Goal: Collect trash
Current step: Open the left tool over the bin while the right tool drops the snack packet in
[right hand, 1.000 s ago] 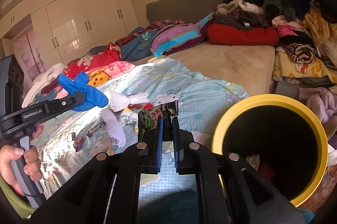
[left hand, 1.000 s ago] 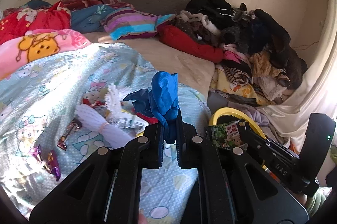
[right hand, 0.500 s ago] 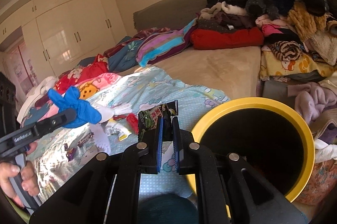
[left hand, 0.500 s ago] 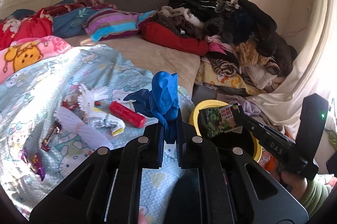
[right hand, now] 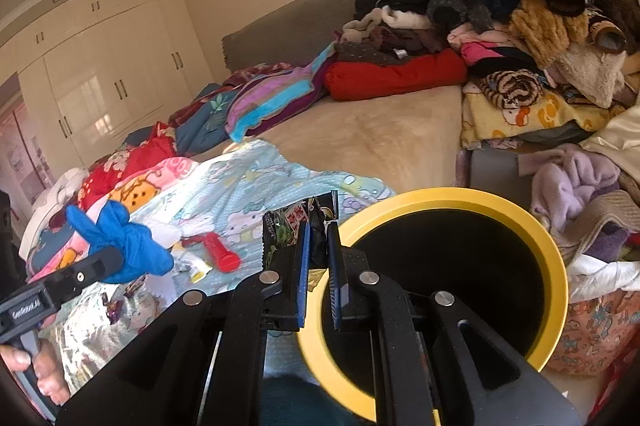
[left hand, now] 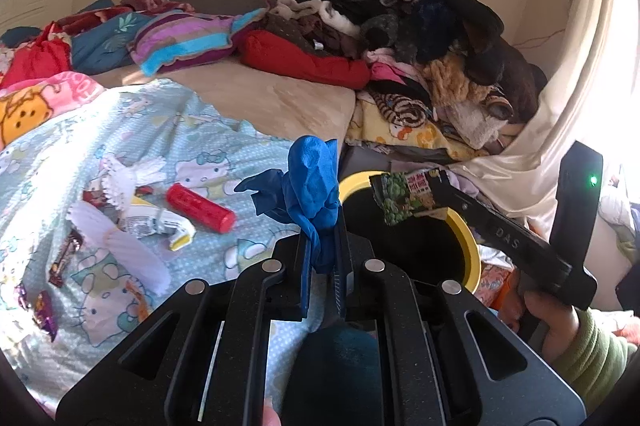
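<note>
While your left gripper (left hand: pixel 322 258) clamps the blue glove (left hand: pixel 310 193) and your right gripper (right hand: pixel 316 262) pinches the green snack wrapper (right hand: pixel 286 232) at frame centre, you are mid-carry; next, release both over the yellow-rimmed bin (right hand: pixel 520 222), lower right.

both hands' jaws clamped shut

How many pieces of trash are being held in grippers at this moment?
2. A crumpled blue glove is clamped in the left gripper, above the blanket's edge; a green snack wrapper is clamped in the right gripper, at the yellow bin's rim.
</note>
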Demonstrator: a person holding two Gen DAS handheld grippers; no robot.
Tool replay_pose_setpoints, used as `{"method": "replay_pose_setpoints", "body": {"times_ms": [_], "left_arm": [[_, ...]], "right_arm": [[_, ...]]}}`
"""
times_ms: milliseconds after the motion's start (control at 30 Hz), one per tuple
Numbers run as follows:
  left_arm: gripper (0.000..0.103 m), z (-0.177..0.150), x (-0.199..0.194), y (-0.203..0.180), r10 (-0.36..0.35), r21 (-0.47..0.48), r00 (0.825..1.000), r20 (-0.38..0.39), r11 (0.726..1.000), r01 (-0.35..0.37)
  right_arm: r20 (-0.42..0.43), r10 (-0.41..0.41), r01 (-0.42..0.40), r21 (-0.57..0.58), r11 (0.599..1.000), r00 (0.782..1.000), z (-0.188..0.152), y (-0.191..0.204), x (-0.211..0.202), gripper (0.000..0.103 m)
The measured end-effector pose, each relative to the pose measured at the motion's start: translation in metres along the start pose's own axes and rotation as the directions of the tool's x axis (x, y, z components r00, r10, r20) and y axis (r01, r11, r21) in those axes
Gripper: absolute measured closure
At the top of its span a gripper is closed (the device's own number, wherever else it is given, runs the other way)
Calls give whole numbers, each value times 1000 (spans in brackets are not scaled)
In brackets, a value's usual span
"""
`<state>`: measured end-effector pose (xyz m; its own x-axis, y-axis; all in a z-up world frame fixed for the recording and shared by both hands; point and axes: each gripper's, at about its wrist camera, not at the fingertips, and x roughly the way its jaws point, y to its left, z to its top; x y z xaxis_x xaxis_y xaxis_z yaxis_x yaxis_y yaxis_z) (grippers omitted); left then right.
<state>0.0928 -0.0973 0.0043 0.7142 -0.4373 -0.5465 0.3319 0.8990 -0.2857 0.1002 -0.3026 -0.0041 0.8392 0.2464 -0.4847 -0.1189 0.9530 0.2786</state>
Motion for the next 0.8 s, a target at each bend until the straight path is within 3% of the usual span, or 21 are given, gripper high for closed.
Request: {"method": "replay_pose_setpoints", "body": {"times_ms": [800], "left_arm": [[98,-11,39,-51,-96,73,993,-74,992,101]], "right_arm": [[16,-146,144,88,986,989,1,-64,-2,94]]}}
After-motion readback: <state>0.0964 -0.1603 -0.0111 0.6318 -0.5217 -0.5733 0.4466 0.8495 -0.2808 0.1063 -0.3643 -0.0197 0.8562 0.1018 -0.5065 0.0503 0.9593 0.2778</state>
